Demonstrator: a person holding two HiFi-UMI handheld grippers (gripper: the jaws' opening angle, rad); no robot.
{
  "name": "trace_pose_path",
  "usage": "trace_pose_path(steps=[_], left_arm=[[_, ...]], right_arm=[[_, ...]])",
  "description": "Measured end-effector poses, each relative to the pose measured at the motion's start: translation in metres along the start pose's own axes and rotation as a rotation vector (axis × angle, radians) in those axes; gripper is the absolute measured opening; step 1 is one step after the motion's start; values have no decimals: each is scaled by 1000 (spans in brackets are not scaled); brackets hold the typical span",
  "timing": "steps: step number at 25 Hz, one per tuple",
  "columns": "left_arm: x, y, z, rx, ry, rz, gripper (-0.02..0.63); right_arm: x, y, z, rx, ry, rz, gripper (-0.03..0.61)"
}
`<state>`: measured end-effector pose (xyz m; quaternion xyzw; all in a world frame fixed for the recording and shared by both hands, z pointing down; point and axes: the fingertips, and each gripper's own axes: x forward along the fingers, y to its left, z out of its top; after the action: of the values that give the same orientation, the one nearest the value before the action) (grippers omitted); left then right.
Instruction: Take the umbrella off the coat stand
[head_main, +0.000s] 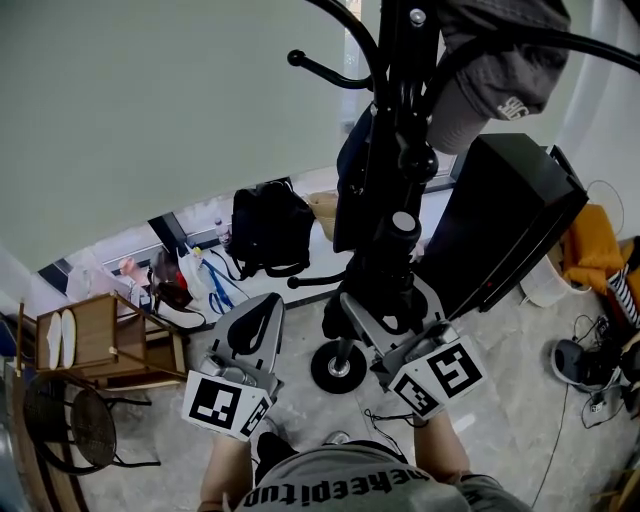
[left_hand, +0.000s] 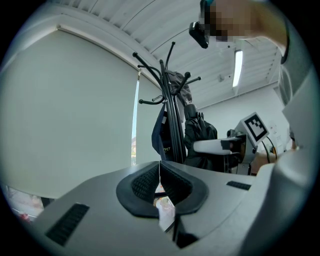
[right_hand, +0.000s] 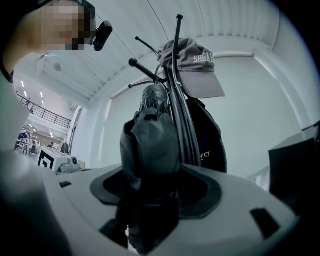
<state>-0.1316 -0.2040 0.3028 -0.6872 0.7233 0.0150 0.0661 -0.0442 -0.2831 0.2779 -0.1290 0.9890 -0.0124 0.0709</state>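
A folded black umbrella (head_main: 395, 262) (right_hand: 150, 145) hangs upright against the black coat stand (head_main: 398, 70) (left_hand: 172, 125), whose round base (head_main: 338, 367) rests on the floor. My right gripper (head_main: 385, 305) (right_hand: 150, 185) points at the stand, its jaws on either side of the umbrella's lower body, pads pressing on the fabric. The left gripper view also catches this gripper (left_hand: 220, 146) at the umbrella (left_hand: 200, 135). My left gripper (head_main: 262, 315) (left_hand: 160, 170) hovers to the left of the stand, shut, with nothing in it.
A grey cap (head_main: 500, 80) (right_hand: 197, 67) and a dark blue bag (head_main: 355, 150) hang on the stand. A tall black box (head_main: 510, 220) stands close on the right. A black backpack (head_main: 270, 228), a wooden shelf (head_main: 100, 340) and a round chair (head_main: 70, 420) lie left.
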Motion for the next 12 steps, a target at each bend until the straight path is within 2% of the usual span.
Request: trace_pose_path(steps=[12], left_arm=[[-11, 6, 6, 6, -8, -93, 17]], right_arm=[[-6, 9, 13, -18, 15, -114, 278]])
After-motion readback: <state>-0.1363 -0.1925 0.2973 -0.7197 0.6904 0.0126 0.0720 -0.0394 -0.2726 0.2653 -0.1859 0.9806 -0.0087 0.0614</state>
